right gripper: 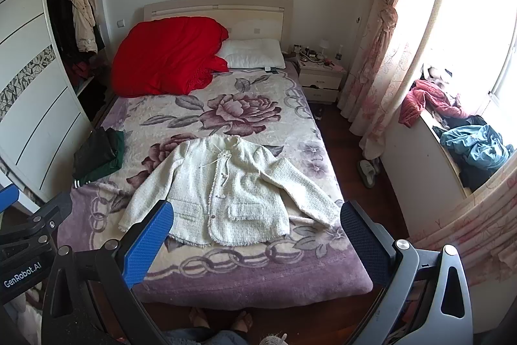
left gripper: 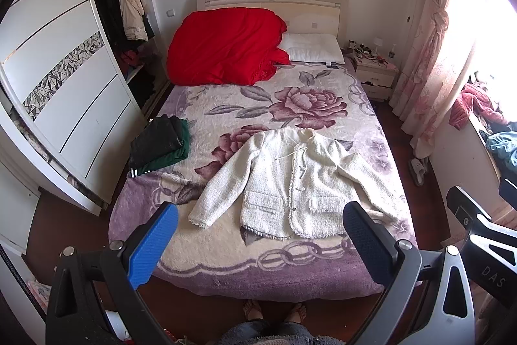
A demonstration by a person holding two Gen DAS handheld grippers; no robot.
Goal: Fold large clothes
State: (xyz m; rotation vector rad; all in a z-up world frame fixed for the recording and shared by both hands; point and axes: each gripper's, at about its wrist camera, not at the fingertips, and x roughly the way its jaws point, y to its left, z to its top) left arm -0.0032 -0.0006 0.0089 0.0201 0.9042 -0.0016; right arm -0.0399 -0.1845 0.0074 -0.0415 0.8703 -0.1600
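Bed [left gripper: 206, 261] fills the middle of both views, covered by a purple and cream floral blanket [left gripper: 307, 105], its foot edge nearest the cameras and a strip of dark wood floor [right gripper: 349, 157] running along its right side toward the nightstand [left gripper: 376, 76]. Wardrobe [left gripper: 64, 105] with sliding white doors stands close along the left edge, leaving only a narrow gap there. Curtain [right gripper: 378, 54] and a cluttered window ledge [right gripper: 426, 122] close in the right side. Near half of the blanket holds the white jacket [left gripper: 287, 183], laid flat, front up, collar toward the headboard, both sleeves spread outward and down; bare blanket lies between its hem and the foot edge. Folded dark clothes [left gripper: 161, 144] sit at the left edge of the bed, apart from the left sleeve. Red quilt [left gripper: 226, 44] and white pillow [left gripper: 313, 49] are heaped at the head, well apart from the jacket. Left gripper [left gripper: 260, 223] hangs above the foot of the bed, jaws spread wide, nothing between them; the jacket's lower half shows in the gap, below and beyond the tips. Right gripper [right gripper: 257, 222] likewise stands wide apart and empty, the jacket's hem and right sleeve framed between its fingers, not touched. Person's feet [left gripper: 274, 309] stand on the floor at the foot edge.
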